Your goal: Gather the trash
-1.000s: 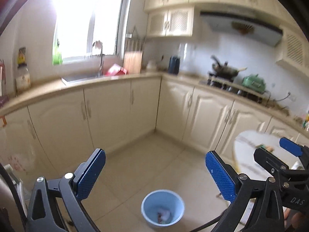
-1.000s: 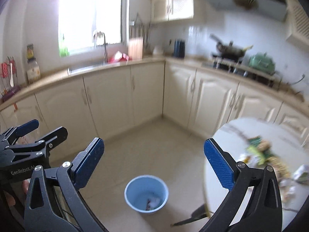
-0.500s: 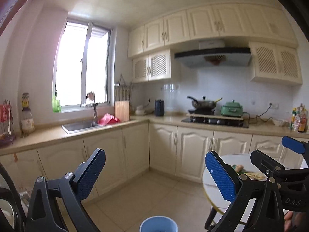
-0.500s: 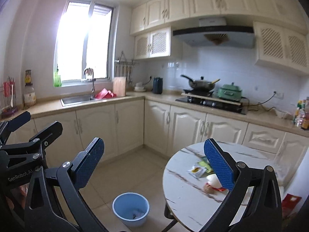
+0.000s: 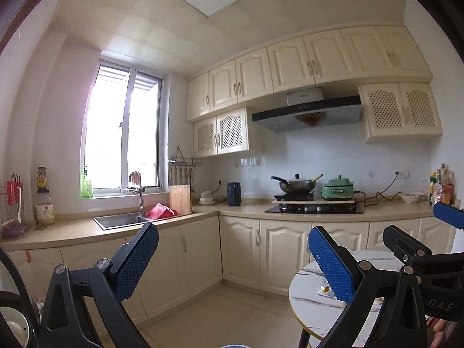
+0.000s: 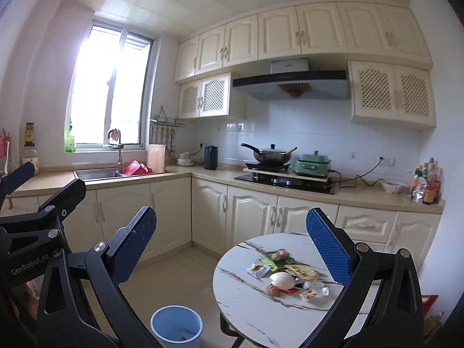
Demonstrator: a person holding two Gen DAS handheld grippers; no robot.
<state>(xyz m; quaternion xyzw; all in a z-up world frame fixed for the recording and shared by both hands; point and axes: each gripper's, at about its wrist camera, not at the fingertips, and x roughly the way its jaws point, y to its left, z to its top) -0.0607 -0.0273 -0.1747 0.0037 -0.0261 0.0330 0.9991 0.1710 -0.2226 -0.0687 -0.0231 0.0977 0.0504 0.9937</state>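
Facing the L-shaped kitchen, both hand-held tools are raised level with the cream cabinet fronts. Left gripper [image 5: 232, 264]: blue-padded fingers spread wide apart, nothing between them. Right gripper [image 6: 232, 256]: same condition, fingers parted, holding nothing. Trash sits as a loose cluster on the round white marble-patterned table [image 6: 246, 304], toward the table's right half in the right wrist view: a white egg-shaped item [image 6: 282, 280], a yellow printed wrapper [image 6: 301, 271], a green packet [image 6: 270, 261], a small white sauce sachet with a yellow mark [image 6: 257, 269], crumpled clear plastic [image 6: 317, 285], and a red-and-white sachet [image 6: 308, 294]. Items touch or overlap one another; exact count cannot be told. The right gripper's right finger overlaps the cluster's right edge in view, no contact evident. Light blue round plastic bin [image 6: 176, 328] stands on the beige tile floor just left of the table, with a few small scraps at its bottom. In the left wrist view only the table's left part [image 5: 307, 301] shows, with one small yellow-marked sachet [image 5: 325, 289] beside that gripper's right finger, and the other gripper enters at the right edge. Background: steel sink [image 6: 98, 173] under the window, black wok [image 6: 271, 155] on the stove, green electric pot [image 6: 313, 163] beside it.
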